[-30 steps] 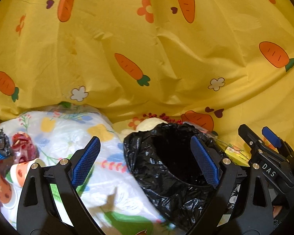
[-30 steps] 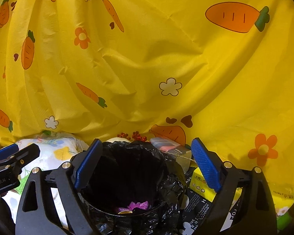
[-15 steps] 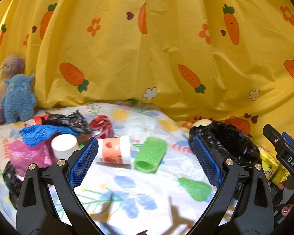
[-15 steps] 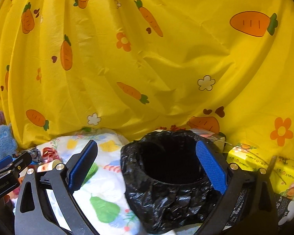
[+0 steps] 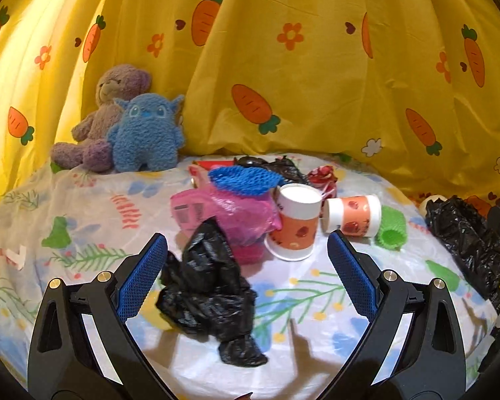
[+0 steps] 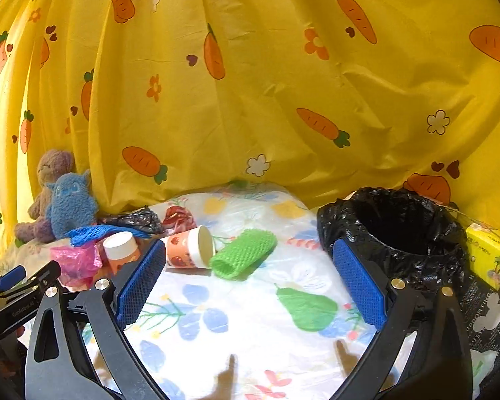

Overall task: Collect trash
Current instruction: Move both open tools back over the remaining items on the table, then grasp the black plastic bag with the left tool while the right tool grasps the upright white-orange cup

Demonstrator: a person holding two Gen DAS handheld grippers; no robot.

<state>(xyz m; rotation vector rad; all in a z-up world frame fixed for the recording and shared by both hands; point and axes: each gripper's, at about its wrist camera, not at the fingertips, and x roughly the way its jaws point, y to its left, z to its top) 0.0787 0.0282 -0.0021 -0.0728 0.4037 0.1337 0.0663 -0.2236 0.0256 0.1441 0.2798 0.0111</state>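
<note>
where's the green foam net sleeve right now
In the right wrist view the green foam net sleeve lies on the floral sheet, centre frame, right beside the tipped paper cup and left of the black-lined bin.

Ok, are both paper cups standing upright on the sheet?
No: one paper cup stands rim-down, while the other cup lies on its side beside the green foam net.
</note>
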